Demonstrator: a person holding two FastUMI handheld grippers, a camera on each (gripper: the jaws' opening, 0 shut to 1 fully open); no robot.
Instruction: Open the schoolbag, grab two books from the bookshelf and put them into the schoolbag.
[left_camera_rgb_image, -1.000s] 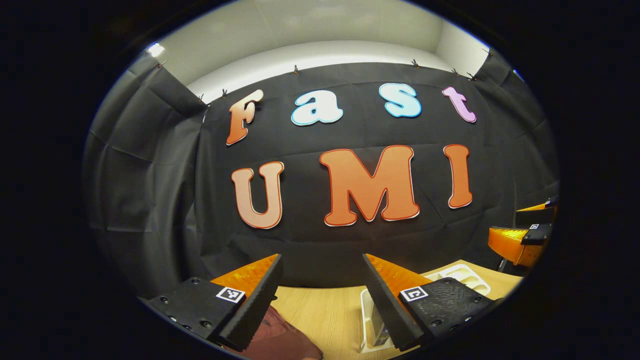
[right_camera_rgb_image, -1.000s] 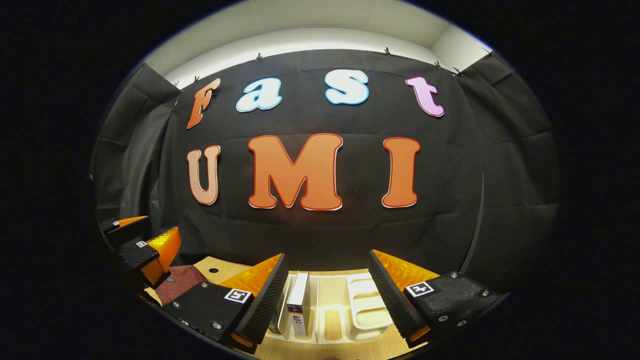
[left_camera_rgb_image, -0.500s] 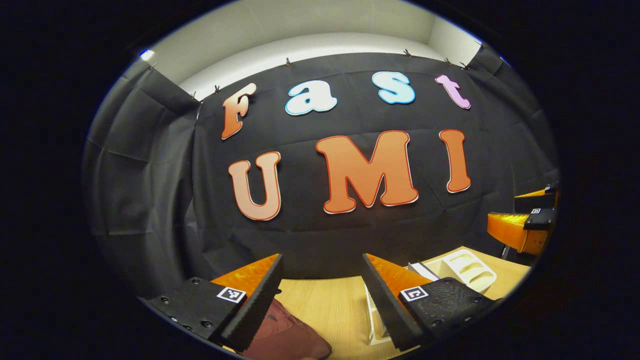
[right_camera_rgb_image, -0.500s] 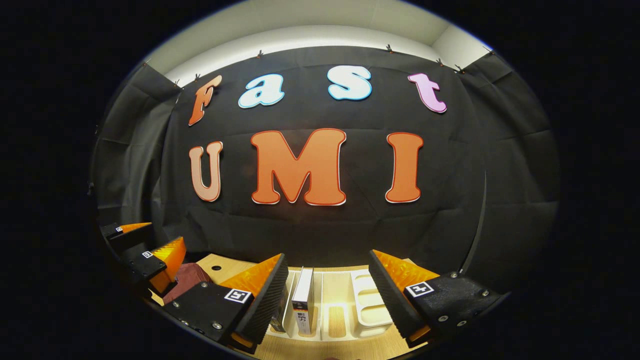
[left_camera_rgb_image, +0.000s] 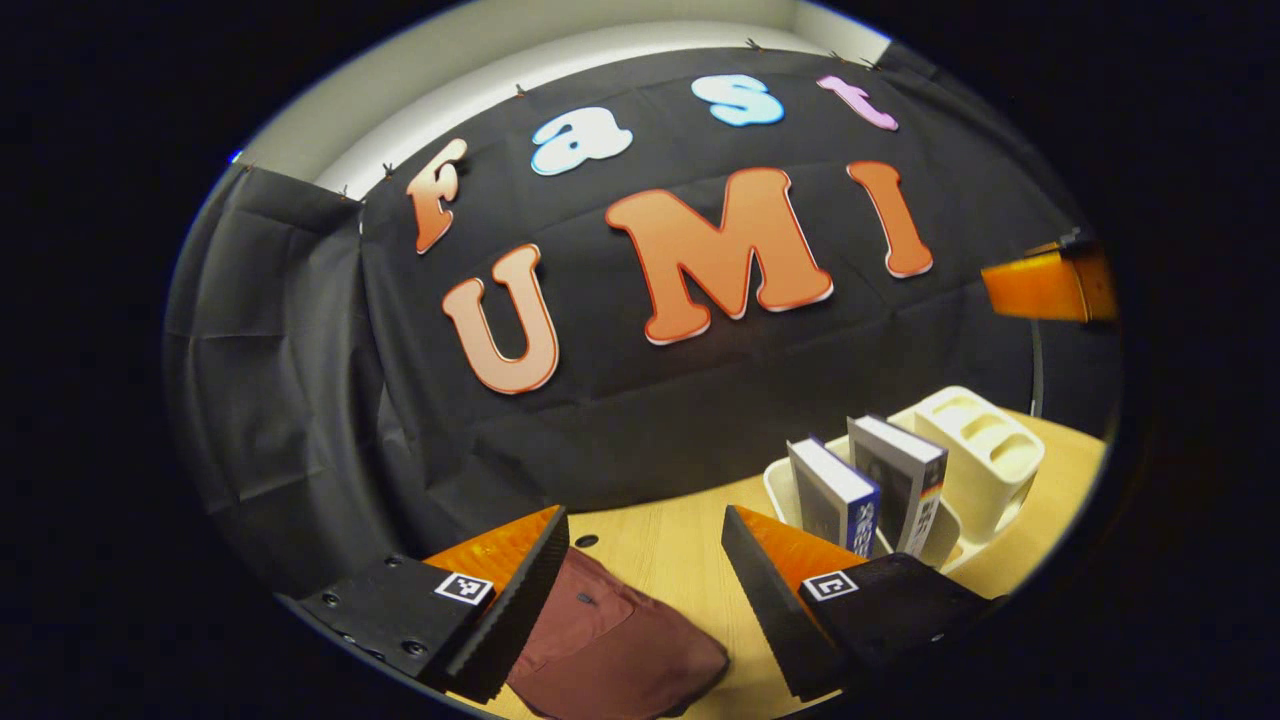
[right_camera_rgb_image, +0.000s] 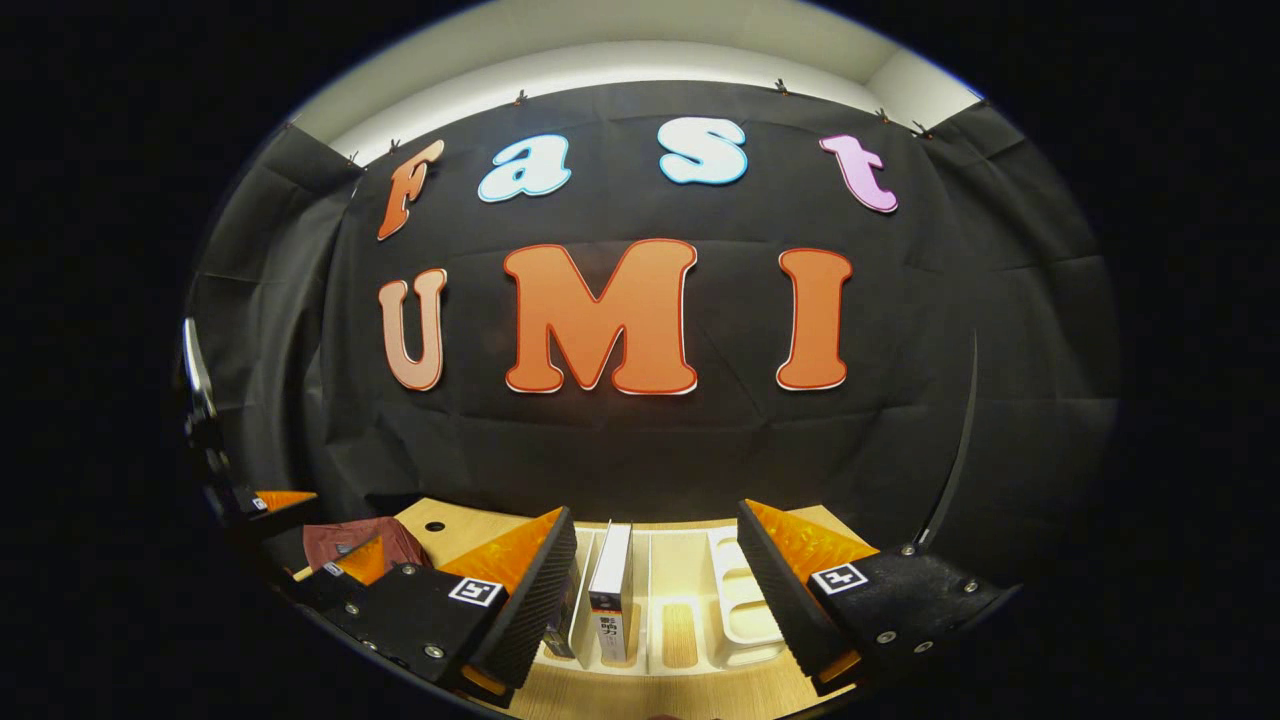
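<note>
In the left gripper view, our left tool hangs above the wooden bench with its 2 fingers well apart and nothing between them. Below and between those fingers lies the maroon schoolbag, flat on the bench; we cannot tell whether its zip is done up. To the right stands the white bookshelf, a slotted rack on the bench, well apart from the schoolbag. 2 books stand in it side by side: the blue-spined book on the left and the grey-covered book just beside it on the right, both a little tilted. Right of the books are the rack's vacant slots. At the far right edge of this view, part of our right tool shows, high above the bookshelf.

In the right gripper view, our left tool sits at the lower left edge, over the schoolbag, which lies on the bench near a small round hole. Moving right, our right tool points at the bookshelf with its fingers spread wide and gripping nothing. A white-covered book stands upright in a slot just inside its left finger, with a second book partly hidden behind that finger.
</note>
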